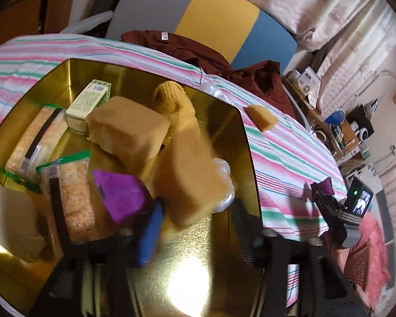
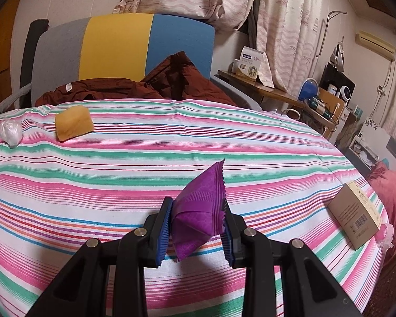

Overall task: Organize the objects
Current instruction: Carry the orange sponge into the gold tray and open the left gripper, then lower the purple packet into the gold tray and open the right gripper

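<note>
Right tool (image 2: 196, 228) clamped on purple packet (image 2: 200, 211); left tool (image 1: 195, 237) spread apart, empty.

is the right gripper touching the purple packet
Touching. The right wrist view shows the right gripper with both blue pads pressed against the sides of the purple packet, no gap.

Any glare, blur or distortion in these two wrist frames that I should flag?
Left wrist view: a blown-out light reflection on the gold tin floor, and motion blur smears the left gripper and nearby packets. Right wrist view: sharp and evenly lit, the purple packet crisp in the right gripper; fisheye bends the striped cloth in both views.
</note>
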`<action>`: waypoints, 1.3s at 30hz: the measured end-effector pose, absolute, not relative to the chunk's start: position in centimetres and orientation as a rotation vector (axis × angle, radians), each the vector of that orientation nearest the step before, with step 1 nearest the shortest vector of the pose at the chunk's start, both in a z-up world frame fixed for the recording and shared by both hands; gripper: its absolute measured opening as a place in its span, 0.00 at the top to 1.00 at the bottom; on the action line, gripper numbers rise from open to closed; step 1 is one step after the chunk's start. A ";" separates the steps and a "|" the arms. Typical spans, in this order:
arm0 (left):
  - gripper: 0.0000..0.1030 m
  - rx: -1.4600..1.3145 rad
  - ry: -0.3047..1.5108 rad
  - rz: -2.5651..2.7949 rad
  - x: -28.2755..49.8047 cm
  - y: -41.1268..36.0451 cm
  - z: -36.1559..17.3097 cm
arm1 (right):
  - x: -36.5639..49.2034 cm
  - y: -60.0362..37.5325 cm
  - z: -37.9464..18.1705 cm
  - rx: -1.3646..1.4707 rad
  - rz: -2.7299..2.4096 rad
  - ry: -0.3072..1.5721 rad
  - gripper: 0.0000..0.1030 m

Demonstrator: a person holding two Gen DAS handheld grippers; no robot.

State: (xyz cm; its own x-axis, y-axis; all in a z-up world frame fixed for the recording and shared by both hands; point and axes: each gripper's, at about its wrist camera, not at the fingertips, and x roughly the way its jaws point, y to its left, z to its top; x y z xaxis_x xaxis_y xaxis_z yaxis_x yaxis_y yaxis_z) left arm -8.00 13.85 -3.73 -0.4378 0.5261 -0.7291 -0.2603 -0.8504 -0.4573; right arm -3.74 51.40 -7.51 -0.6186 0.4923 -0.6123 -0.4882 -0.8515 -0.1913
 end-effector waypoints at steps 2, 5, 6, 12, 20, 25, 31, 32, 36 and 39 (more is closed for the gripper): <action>0.24 -1.275 -0.401 2.314 -7.7 13.4 -3.4 | -3.8 51.4 -7.5 -0.919 2.421 -0.007 0.68; 0.21 -1.223 -0.372 2.335 -6.9 13.2 -2.7 | -3.8 51.3 -7.5 -0.922 2.420 -0.012 0.68; 0.20 -1.207 -0.359 2.338 -6.6 13.3 -2.5 | -3.8 51.2 -7.5 -0.920 2.421 -0.013 0.68; 0.15 -1.124 -0.290 2.361 -4.7 13.3 -2.0 | -3.3 51.1 -7.2 -0.890 2.442 -0.005 0.68; 0.09 -1.084 -0.271 2.352 -3.7 13.0 -2.0 | -2.1 50.3 -6.1 -0.796 2.531 -0.018 0.68; 0.09 -1.070 -0.252 2.357 -3.4 12.4 -1.7 | -1.4 48.1 -5.6 -0.801 2.648 -0.085 0.68; 0.07 -1.054 -0.237 2.356 -3.0 11.8 -1.7 | -0.5 45.0 -4.9 -0.845 2.744 -0.126 0.69; 0.07 -1.047 -0.235 2.358 -2.9 11.6 -1.7 | -0.3 44.4 -4.7 -0.854 2.765 -0.115 0.69; 0.06 -1.020 -0.222 2.383 -2.5 10.9 -1.6 | 0.7 41.9 -3.7 -0.867 2.841 -0.076 0.69; 0.02 -1.011 -0.210 2.403 -2.3 10.3 -1.6 | 1.4 39.6 -2.6 -0.862 2.902 -0.058 0.69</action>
State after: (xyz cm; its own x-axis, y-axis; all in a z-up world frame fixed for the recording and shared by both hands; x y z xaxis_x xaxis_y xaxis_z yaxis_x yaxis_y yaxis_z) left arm -2.25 10.25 -1.61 -0.5859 0.5194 -0.6221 -0.4036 -0.8526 -0.3319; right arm 1.45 39.60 -2.62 -0.8320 0.1193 -0.5418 -0.0974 -0.9928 -0.0690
